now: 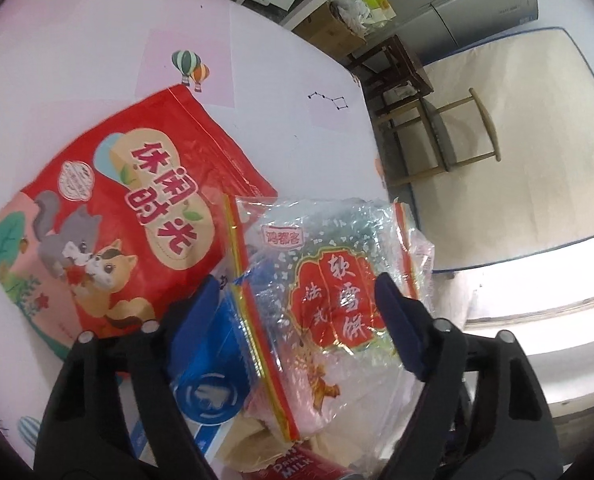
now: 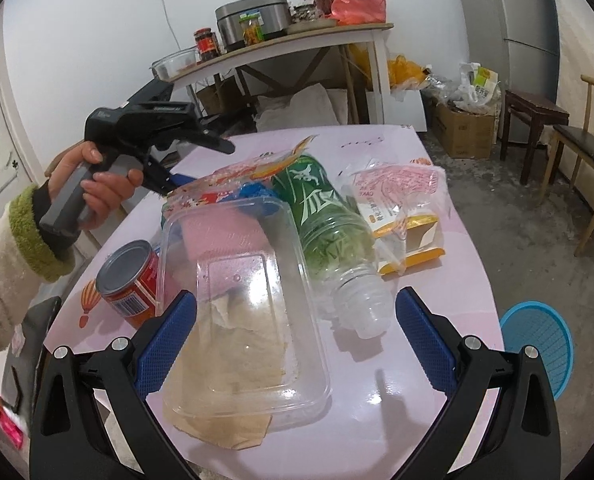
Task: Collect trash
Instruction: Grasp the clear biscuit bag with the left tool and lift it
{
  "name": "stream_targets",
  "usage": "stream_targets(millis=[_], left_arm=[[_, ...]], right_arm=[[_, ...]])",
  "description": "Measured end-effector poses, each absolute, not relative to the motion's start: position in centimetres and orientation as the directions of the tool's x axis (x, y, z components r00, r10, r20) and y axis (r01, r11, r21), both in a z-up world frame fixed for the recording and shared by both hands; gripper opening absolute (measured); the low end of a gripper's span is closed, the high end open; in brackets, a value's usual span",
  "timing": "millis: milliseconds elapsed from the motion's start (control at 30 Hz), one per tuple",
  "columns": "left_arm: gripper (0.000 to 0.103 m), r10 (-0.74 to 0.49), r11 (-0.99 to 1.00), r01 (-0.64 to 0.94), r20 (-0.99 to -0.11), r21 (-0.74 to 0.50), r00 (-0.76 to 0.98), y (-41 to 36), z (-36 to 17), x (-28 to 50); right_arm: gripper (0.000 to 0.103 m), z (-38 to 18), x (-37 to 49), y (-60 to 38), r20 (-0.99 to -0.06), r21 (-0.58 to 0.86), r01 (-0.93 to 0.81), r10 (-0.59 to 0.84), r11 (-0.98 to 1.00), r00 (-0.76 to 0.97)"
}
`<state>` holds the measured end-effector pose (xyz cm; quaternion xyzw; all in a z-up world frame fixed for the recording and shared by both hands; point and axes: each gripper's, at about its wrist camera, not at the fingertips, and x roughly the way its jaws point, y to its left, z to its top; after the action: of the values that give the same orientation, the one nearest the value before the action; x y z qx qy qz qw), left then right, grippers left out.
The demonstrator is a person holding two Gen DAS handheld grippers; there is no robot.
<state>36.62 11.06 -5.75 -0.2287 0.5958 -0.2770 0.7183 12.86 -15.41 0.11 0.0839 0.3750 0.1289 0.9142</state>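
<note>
Left gripper (image 1: pixel 301 304): jaws apart, blue fingers (image 1: pixel 397 320) spread on either side of a crinkled clear snack wrapper (image 1: pixel 329 280) with red and gold print. Wrapper between the fingers; contact with the pads not discernible. Wrapper overlaps the lower right corner of a large red snack bag (image 1: pixel 137 216) printed with cartoon squirrels, lying flat on the pink table (image 1: pixel 97 40). Beneath the wrapper: a blue package (image 1: pixel 205 376) and, at the bottom edge, the top of a red can (image 1: pixel 293 468).

Right gripper (image 2: pixel 295 320): jaws wide apart, empty, poised over the near end of a clear plastic tray (image 2: pixel 249 280) lying upside down on a sheet of brown paper (image 2: pixel 225 420). Left finger (image 2: pixel 165 344) just beside the tray's edge; right finger well apart from it.

Beside the tray on the right: green-labelled plastic bottle (image 2: pixel 329 232) on its side, uncapped mouth toward the camera. Further right: clear bag holding a yellow and white carton (image 2: pixel 401 216). Left of the tray: red can (image 2: pixel 131 280), tilted. Behind the tray: the clear snack wrapper (image 2: pixel 257 168).

Left hand (image 2: pixel 97 192) gripping the handle of the left gripper, seen from the right wrist view above the far left of the pile.

Blue basket (image 2: pixel 541 348) on the floor, right of the table (image 2: pixel 377 420).
</note>
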Motion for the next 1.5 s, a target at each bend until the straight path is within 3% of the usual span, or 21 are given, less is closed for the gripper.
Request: stream_targets(millis=[367,567,833,1200,1500], left_arm=[[0.028,-0.738,0.674,0.093,-0.662,-0.733,0.128,11.7,-7.0,37.0],[0.012,-0.767,0.639,0.104,-0.62,-0.762,0.166,12.2,-6.6,36.5],[0.004,-0.829,0.543,0.15,-0.5,-0.826,0.249,13.0,-5.0,34.8],[0.004,-0.88,0.421,0.238,-0.33,-0.875,0.343,14.7,-2.3,32.7],[0.003,-0.891,0.371,0.23,-0.275,-0.9,0.362,16.3,-3.6,31.8]], right_arm=[[0.097,-0.7,13.4,-13.9,-0.702,0.234,-0.194,0.304,0.953,0.644],[0.097,-0.8,13.3,-13.2,-0.729,0.215,-0.202,0.294,0.956,0.618],[0.097,-1.1,13.2,-12.6,-0.762,0.232,-0.21,0.311,0.95,0.568],[0.097,-1.4,15.4,-11.8,-0.806,0.253,-0.191,0.316,0.948,0.5],[0.097,-2.3,16.7,-10.9,-0.836,0.263,-0.164,0.309,0.951,0.454]])
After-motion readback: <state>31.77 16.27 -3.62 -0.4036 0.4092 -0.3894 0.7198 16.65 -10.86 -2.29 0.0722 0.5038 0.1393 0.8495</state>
